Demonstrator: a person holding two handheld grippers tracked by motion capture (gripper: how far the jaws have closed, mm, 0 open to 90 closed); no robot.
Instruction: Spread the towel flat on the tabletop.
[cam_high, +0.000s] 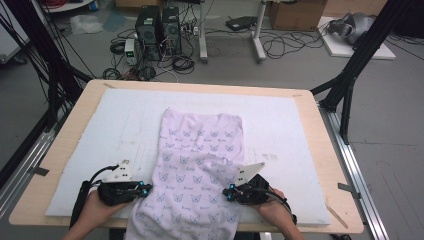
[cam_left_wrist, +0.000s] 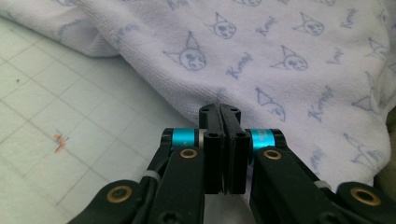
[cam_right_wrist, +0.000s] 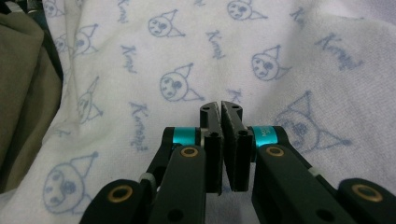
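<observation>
High view: a white terry towel printed with pale blue cartoon faces and script words (cam_high: 192, 165) lies lengthwise down the middle of a white foam mat (cam_high: 100, 135) covering a light wooden table with rounded corners (cam_high: 65, 130). The towel's far end is rounded and lies flat on the mat, while its near end hangs over the table's front edge. The left gripper (cam_high: 145, 189), black with turquoise bands and a grey three-cornered plate on top, sits at the towel's left edge; the right gripper (cam_high: 228, 193), of the same build, sits at its right edge. Both point inward toward the cloth.

From the left gripper view, the left gripper (cam_left_wrist: 220, 112) has its ribbed black jaws pressed together with nothing between them, tips just in front of the towel's (cam_left_wrist: 280, 60) soft looped-pile hem, over a faintly gridded mat surface (cam_left_wrist: 56, 116). From the right gripper view, the right gripper (cam_right_wrist: 220, 108) is likewise pressed together and empty, above the nubbly towel (cam_right_wrist: 187, 56).
</observation>
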